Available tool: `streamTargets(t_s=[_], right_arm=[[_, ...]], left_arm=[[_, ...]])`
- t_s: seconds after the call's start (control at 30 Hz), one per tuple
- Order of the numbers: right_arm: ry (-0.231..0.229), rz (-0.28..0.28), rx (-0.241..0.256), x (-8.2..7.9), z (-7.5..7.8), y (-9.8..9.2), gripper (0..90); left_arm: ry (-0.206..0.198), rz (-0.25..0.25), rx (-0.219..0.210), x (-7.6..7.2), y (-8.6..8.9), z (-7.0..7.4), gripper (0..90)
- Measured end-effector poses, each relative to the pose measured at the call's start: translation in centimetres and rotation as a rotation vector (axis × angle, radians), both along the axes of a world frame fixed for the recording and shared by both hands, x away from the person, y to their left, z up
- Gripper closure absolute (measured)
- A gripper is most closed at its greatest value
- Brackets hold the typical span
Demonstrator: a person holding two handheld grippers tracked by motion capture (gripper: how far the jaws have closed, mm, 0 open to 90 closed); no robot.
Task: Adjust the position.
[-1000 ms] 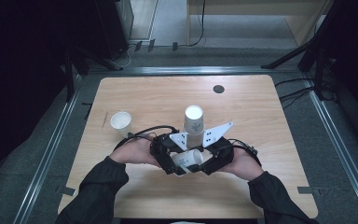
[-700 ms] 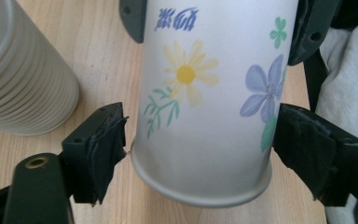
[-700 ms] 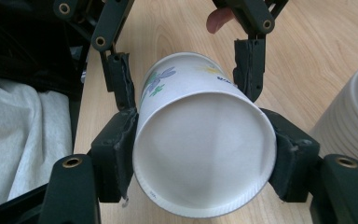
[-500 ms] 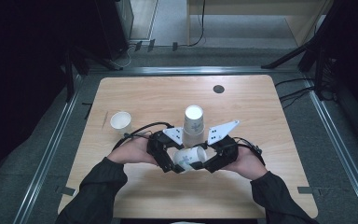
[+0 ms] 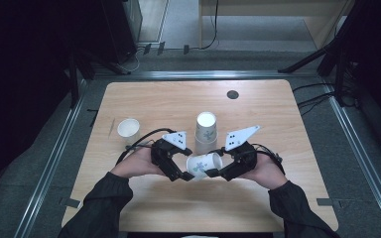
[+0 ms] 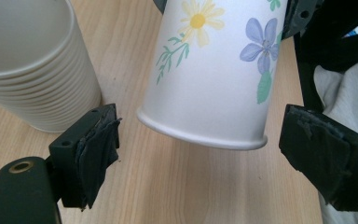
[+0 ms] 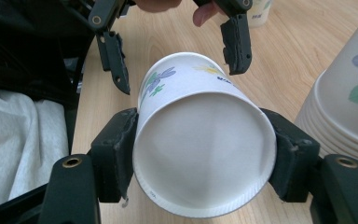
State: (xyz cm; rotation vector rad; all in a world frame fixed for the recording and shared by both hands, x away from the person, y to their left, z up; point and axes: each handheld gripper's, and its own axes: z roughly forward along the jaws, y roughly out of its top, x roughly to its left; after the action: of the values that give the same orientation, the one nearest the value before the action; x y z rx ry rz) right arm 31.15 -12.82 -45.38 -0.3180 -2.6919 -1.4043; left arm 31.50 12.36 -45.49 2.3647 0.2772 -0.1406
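A flowered paper cup [image 5: 202, 164] lies on its side just above the table, in front of a stack of like cups [image 5: 206, 130]. My right gripper [image 5: 216, 171] is shut on the cup's mouth end. In the right gripper view the open mouth of the cup [image 7: 205, 158] faces the camera between the right gripper's [image 7: 205, 144] jaws. My left gripper [image 5: 183, 174] is open at the cup's base end. In the left gripper view the base of the cup [image 6: 214, 79] sits between the left gripper's [image 6: 207, 137] jaws with a gap on each side.
A single white cup [image 5: 128, 128] stands upright at the left of the wooden table [image 5: 178, 104]. A small black disc [image 5: 232, 94] sits near the far edge. The stack [image 6: 32, 79] stands close behind the left gripper's jaws. Metal rails run along the table's sides.
The two grippers have drawn slightly apart. The left gripper's jaws have opened off the cup's base. The cup stays in the right gripper, now lying more plainly on its side.
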Motion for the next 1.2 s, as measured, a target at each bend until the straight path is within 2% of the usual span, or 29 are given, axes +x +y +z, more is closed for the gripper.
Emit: streamTargets(t_s=[0.23, 0.33, 0.4, 0.53, 0.6, 0.77, 0.9, 0.93, 1.0, 1.07, 1.2], right_arm=[[0.003, 0.000, 0.036, 0.1, 0.5, -0.1, 34.1], [0.005, 0.008, 0.057, 0.2, 0.7, -0.2, 34.2], [0.010, 0.010, 0.063, 0.1, 0.9, -0.2, 34.1], [0.018, 0.018, 0.075, 0.1, 0.9, -0.1, 34.1], [0.019, 0.021, 0.069, 0.1, 0.8, 0.0, 34.2], [0.019, 0.022, 0.069, 0.0, 0.7, 0.1, 34.4], [0.024, 0.024, 0.062, 0.1, 0.6, 0.2, 34.0], [0.024, 0.027, 0.061, 0.0, 0.5, 0.2, 32.7], [0.035, 0.038, 0.061, 0.0, 0.4, 0.3, 22.0], [0.014, 0.027, 0.041, -0.1, 0.3, 0.5, 20.8], [0.013, 0.017, 0.025, 0.0, 0.2, 0.5, 20.3]], left_arm=[[-0.020, -0.006, -0.007, -0.4, -0.6, -0.8, 11.6], [-0.013, -0.003, -0.044, -0.4, -0.7, -1.1, 12.8], [-0.005, -0.003, -0.054, -0.3, -0.8, -1.3, 13.4], [-0.026, -0.004, -0.085, -0.5, -0.8, -1.2, 14.9], [-0.041, -0.010, -0.097, -0.6, -0.8, -1.0, 19.0], [-0.054, -0.013, -0.098, -0.7, -0.6, -1.0, 22.5], [-0.047, -0.014, -0.100, -0.6, -0.4, -0.8, 24.0], [-0.045, -0.018, -0.098, -0.6, -0.3, -0.8, 24.1], [-0.019, -0.021, -0.097, -0.4, -0.1, -0.7, 23.9], [-0.029, -0.016, -0.090, -0.4, 0.1, -0.6, 24.0], [-0.043, -0.005, -0.067, -0.3, 0.7, 0.3, 24.1]])
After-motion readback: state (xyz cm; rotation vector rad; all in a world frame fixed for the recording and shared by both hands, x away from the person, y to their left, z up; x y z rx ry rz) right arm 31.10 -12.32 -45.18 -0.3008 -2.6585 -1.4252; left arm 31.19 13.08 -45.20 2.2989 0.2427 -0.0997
